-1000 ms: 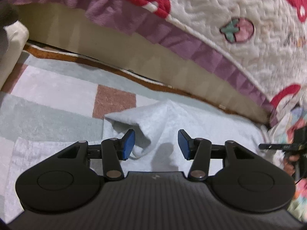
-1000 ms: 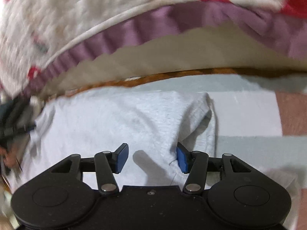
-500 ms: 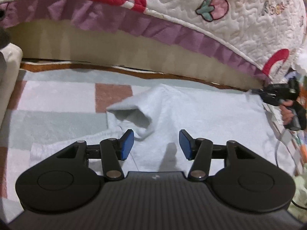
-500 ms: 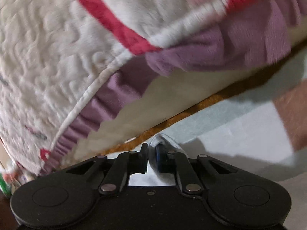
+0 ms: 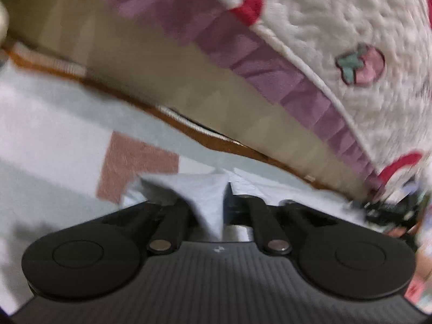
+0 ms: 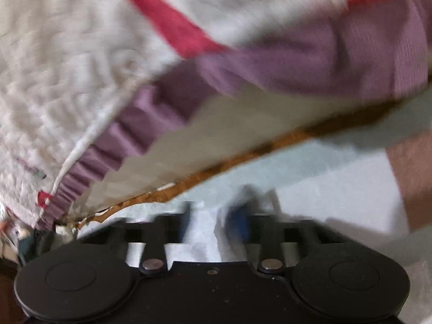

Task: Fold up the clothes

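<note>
Since a second ago we see both pairs of fingers gone from wide apart to clenched on the pale grey garment (image 5: 208, 197). Our left gripper (image 5: 216, 202) has just been closing, and its fingers (image 5: 237, 205) now pinch a peak of the cloth, which runs down between them in a narrow fold. Our right gripper (image 6: 208, 221) has also been closing; its blue-padded fingers (image 6: 237, 224) squeeze a strip of the same cloth, though that view is blurred and the pads look a little apart with fabric bunched between them.

We find the garment lying on a rug (image 5: 54, 135) of pale blue, white and terracotta blocks with an orange-brown border (image 5: 189, 132), on the floor. Just past that border stands the beige side of a bed (image 5: 135, 62). Over it hangs a quilted white cover (image 5: 337, 21) with a purple frill (image 5: 270, 64), red shapes and a small strawberry motif (image 5: 360, 63). At the right edge of the left view we make out the right gripper's dark shape, too smeared to read
</note>
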`<state>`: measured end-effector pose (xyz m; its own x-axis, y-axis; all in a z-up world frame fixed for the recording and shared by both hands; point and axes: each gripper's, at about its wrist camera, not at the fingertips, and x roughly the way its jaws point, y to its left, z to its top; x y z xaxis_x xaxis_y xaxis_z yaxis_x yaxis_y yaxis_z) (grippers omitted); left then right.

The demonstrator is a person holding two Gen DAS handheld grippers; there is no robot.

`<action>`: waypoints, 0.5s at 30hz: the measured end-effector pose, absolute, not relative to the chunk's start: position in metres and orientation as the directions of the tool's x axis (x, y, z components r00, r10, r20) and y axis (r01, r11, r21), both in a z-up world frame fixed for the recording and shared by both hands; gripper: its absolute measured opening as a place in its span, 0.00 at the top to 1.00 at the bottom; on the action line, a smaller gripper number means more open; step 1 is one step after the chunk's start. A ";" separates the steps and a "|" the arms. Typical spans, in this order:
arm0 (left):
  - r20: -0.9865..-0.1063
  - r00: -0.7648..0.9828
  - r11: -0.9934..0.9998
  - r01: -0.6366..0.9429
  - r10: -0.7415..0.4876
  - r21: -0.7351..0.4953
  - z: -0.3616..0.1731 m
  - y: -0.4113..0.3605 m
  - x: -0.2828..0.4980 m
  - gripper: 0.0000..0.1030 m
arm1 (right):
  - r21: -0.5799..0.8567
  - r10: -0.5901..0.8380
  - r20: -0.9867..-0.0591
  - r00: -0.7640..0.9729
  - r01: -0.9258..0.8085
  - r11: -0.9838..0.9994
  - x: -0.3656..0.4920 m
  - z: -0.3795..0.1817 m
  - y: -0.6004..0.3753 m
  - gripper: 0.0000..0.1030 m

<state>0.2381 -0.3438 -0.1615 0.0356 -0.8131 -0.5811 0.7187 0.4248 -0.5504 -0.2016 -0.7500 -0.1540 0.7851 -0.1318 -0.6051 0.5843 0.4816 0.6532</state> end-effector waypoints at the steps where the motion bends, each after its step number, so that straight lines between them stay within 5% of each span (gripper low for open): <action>1: -0.559 0.044 0.412 0.723 -0.828 -0.554 -0.154 -0.340 0.238 0.98 | 0.641 -0.149 -0.593 0.791 0.576 0.508 -0.206 -0.148 -0.749 0.94; 11: -0.566 0.038 0.405 0.738 -0.823 -0.540 -0.153 -0.348 0.258 0.97 | 0.572 -0.211 -0.577 0.789 0.575 0.585 -0.241 -0.119 -0.774 0.96; 15: -0.573 0.011 0.372 0.771 -0.820 -0.517 -0.157 -0.351 0.269 0.95 | 0.464 -0.211 -0.654 0.727 0.605 0.646 -0.228 -0.116 -0.782 0.97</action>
<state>0.2689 -0.3510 -0.1568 0.0107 -0.8196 -0.5728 0.7708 0.3717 -0.5174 -0.2278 -0.7819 -0.1163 0.7265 -0.2106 -0.6541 0.6055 0.6463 0.4645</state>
